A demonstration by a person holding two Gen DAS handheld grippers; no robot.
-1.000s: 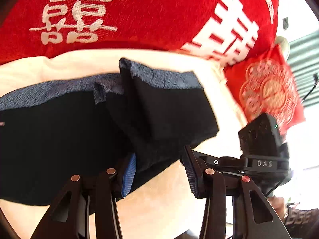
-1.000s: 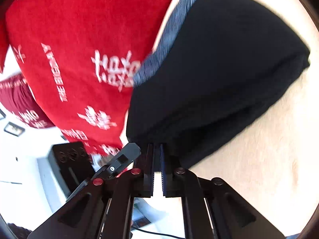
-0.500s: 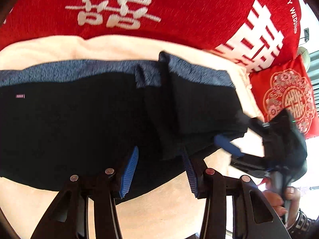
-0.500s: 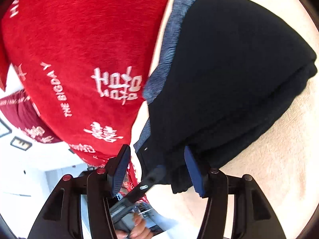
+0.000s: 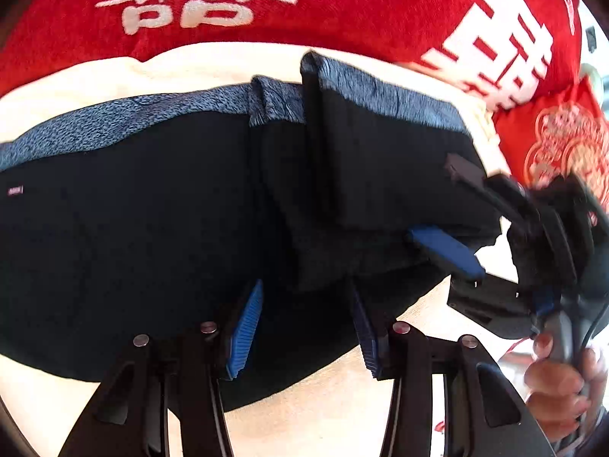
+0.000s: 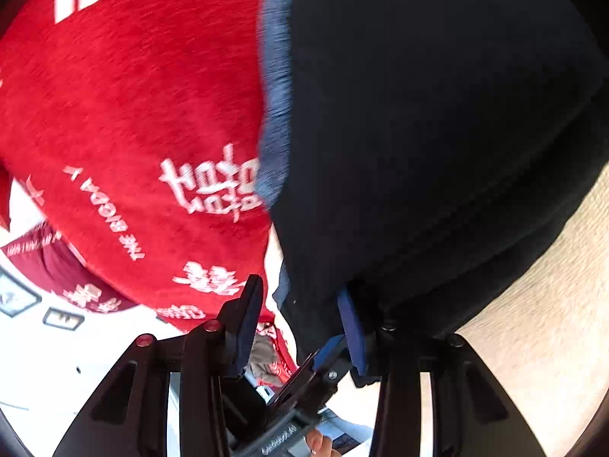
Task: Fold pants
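Both tools have sunk toward the pants (image 5: 152, 228): right tool (image 6: 300, 323), jaws just closing around the edge, should pinch every layer; left tool (image 5: 304, 327) waits half-open.

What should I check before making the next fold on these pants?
1. Pants lying on bed: ok.
2. Waistband edges aligned: not ok, bunched midway.
3. Left gripper open, straddling the near edge: ok.
4. Right gripper clamped: not ok. Its jaws have just been closing with a pants corner between them, but a gap remains.
5. How many layers the right gripper would catch: cannot tell.
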